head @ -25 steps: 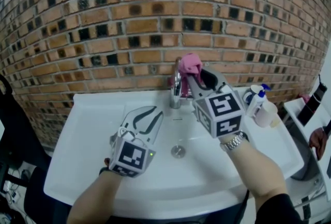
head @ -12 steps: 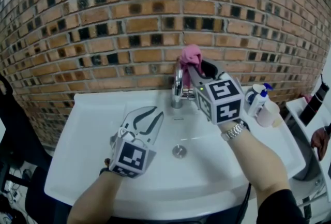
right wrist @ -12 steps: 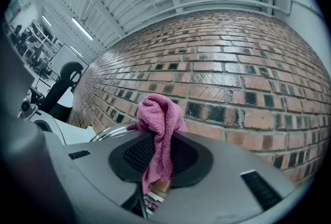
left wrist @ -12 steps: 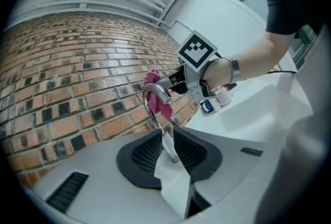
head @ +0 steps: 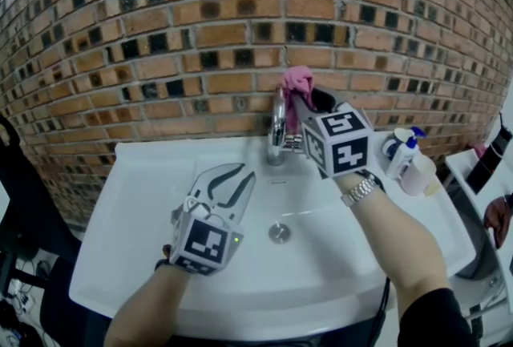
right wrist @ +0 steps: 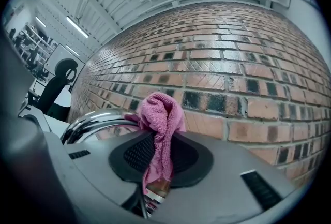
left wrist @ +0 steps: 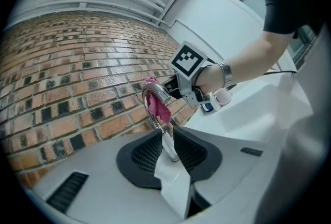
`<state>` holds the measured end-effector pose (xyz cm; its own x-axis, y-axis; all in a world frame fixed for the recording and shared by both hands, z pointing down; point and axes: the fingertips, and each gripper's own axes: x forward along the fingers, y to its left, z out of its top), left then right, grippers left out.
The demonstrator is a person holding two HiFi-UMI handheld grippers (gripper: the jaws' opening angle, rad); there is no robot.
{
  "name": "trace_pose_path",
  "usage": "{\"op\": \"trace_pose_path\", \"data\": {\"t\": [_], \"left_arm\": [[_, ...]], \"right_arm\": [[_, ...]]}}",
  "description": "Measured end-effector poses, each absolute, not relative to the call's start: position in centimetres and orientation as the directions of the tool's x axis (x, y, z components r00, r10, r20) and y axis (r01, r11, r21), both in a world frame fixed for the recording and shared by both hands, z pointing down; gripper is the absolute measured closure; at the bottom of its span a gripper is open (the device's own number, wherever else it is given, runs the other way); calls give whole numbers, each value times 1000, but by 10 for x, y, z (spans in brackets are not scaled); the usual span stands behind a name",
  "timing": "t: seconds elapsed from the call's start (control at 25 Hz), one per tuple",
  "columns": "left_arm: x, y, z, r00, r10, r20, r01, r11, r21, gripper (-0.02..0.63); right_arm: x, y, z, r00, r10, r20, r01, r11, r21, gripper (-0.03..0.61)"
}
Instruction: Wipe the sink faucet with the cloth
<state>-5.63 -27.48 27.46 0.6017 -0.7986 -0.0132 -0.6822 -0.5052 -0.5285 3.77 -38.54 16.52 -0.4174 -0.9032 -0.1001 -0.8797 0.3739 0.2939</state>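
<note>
Glossy chrome metal faucet (head: 276, 127), pink terry cloth (head: 298, 81), smooth glossy white sink (head: 136, 201), rough matt brick wall (head: 160, 33)

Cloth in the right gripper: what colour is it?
The cloth is pink; it shows best in the right gripper view.

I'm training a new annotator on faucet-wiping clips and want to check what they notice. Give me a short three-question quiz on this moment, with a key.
1. Multiple choice: what does the right gripper hold up at the faucet?
A) a sponge
B) a pink cloth
C) a brush
2. Fill the blank: the left gripper hovers, jaws apart and empty, over the white ___.
3. True or false: the left gripper is clamped on the faucet.

Key
1. B
2. sink
3. False
</note>
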Motion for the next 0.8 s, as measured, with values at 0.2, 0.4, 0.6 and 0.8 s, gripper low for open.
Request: {"op": "trace_pose_path", "data": {"t": [0.2,0.4,0.6,0.8], "left_arm": [[-56,-275,275,601,-799,-5,-675,-505,-538,534],[-56,-275,275,608,-794,-1,-664,-508,-549,534],[-57,-275,276,596,-803,-6,-681,-501,-534,535],[-57,-274,275,598,-802,-10,-680,-501,-535,535]], "right_arm": [[40,-397,176,-407,-910,-72,-885,374,276,503],[41,-405,188,-398,-916,-48,-891,374,257,503],[43,-412,201,-389,-921,-20,-894,373,248,503],[43,-419,217,-378,-926,15,-897,370,242,503]]}}
